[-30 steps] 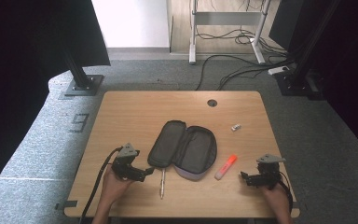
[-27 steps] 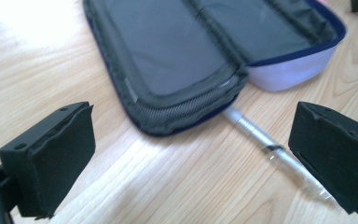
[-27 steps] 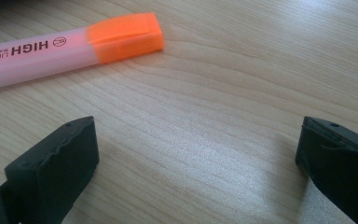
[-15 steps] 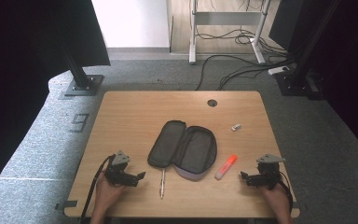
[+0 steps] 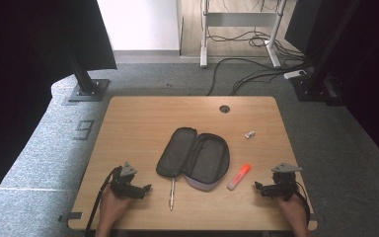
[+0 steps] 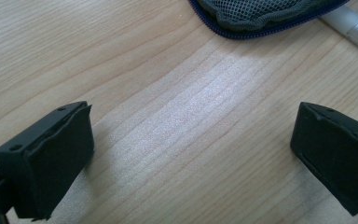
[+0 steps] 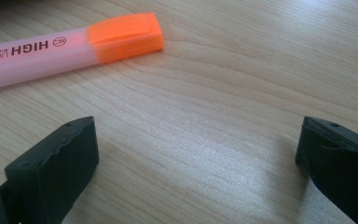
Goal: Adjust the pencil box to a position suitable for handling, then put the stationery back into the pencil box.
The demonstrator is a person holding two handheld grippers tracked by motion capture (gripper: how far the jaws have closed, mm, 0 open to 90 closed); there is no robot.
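Note:
An open grey pencil case (image 5: 193,158) lies spread in the middle of the wooden table (image 5: 143,123). A silver pen (image 5: 171,193) lies just below its left half, and an orange highlighter (image 5: 239,177) lies to its right. My left gripper (image 5: 145,189) rests open near the front left edge, with the pencil case rim (image 6: 265,18) and pen (image 6: 354,25) ahead of its jaws. At the front right, my right gripper (image 5: 257,186) rests open, and the highlighter (image 7: 70,46) lies just beyond its jaws. Nothing sits between either pair of jaws.
A small white eraser-like piece (image 5: 249,134) lies right of the case toward the back. A round cable hole (image 5: 224,108) sits near the table's far edge. Cables and stand legs lie on the floor behind.
My left gripper has drawn back toward the front edge and turned a little. The right gripper has stayed in place.

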